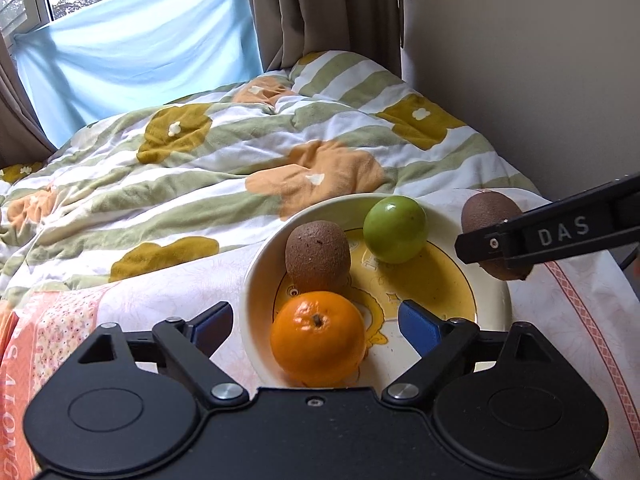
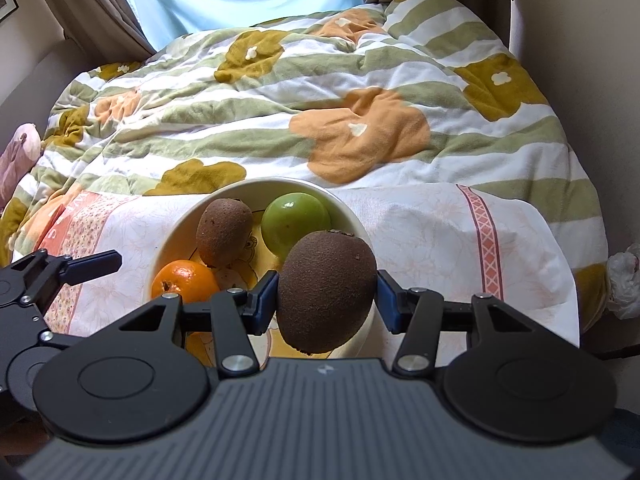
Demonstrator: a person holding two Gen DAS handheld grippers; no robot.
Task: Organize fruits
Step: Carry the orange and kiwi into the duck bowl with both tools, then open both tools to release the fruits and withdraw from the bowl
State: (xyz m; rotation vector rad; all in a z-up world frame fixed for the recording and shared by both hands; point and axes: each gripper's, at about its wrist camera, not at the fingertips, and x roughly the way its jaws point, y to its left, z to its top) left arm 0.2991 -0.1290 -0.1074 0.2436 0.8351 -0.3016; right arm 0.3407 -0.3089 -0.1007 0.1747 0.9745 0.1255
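A cream bowl [image 1: 260, 264] with a yellow cartoon bottom sits on the bed. It holds an orange [image 1: 318, 338], a kiwi [image 1: 317, 256] and a green fruit [image 1: 395, 229]. My left gripper [image 1: 316, 326] is open, its blue pads either side of the orange, above the bowl's near rim. My right gripper [image 2: 327, 292] is shut on a second kiwi [image 2: 326, 292] and holds it over the bowl's [image 2: 176, 232] near right rim. In the left wrist view this held kiwi [image 1: 486, 212] shows at the right behind the right gripper's finger. The orange [image 2: 185, 280], kiwi [image 2: 224, 232] and green fruit [image 2: 296, 218] also show in the right wrist view.
A flowered green-striped quilt [image 1: 240, 152] covers the bed behind the bowl. A pink patterned cloth [image 2: 432, 236] lies under the bowl. A wall [image 1: 520, 60] stands at the right, curtains and a window at the back. The left gripper's finger [image 2: 92, 262] shows at the left in the right wrist view.
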